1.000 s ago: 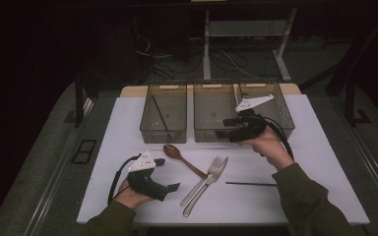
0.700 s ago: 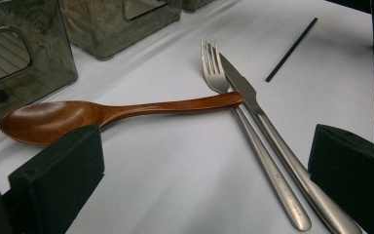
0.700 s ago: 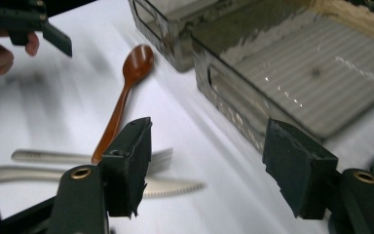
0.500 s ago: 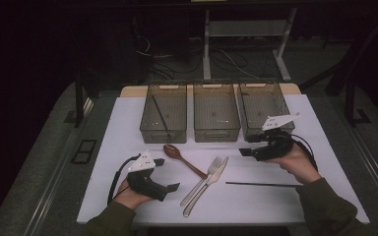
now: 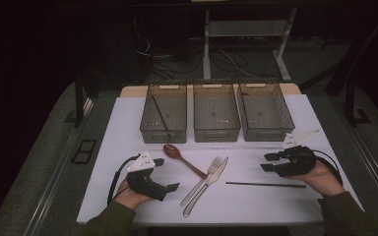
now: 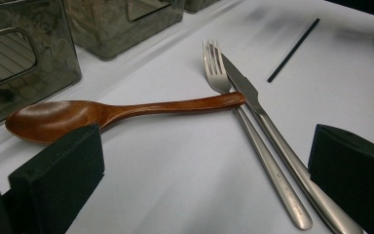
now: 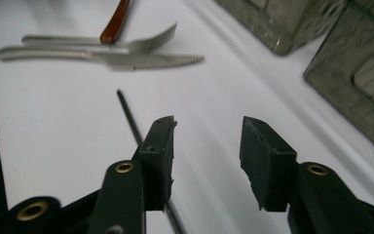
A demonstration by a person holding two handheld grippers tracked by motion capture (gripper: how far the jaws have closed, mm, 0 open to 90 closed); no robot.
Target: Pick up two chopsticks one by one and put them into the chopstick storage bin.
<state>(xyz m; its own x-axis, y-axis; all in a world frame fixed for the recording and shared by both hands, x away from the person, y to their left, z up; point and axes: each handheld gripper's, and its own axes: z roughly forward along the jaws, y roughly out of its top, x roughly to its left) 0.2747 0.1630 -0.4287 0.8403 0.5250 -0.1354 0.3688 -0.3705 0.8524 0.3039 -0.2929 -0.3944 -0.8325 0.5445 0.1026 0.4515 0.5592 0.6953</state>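
Spanning the white tabletop [image 5: 275, 206], three clear bins [image 5: 216, 113] line the far edge, the left one holding a black chopstick. Near the middle lie a wooden spoon [image 5: 182, 158], a fork [image 5: 203, 179] and a knife [image 5: 209, 184] side by side. The left claw [image 5: 170, 187] rests with jaws wide and empty, facing the spoon. The right claw [image 7: 207, 146] hangs at the near right with jaws part open and just now narrowing, nothing between them. A second chopstick [image 5: 266, 185] lies just beside it, passing under one jaw. Centring both jaws astride the thin stick, low to the surface, should precede closing.
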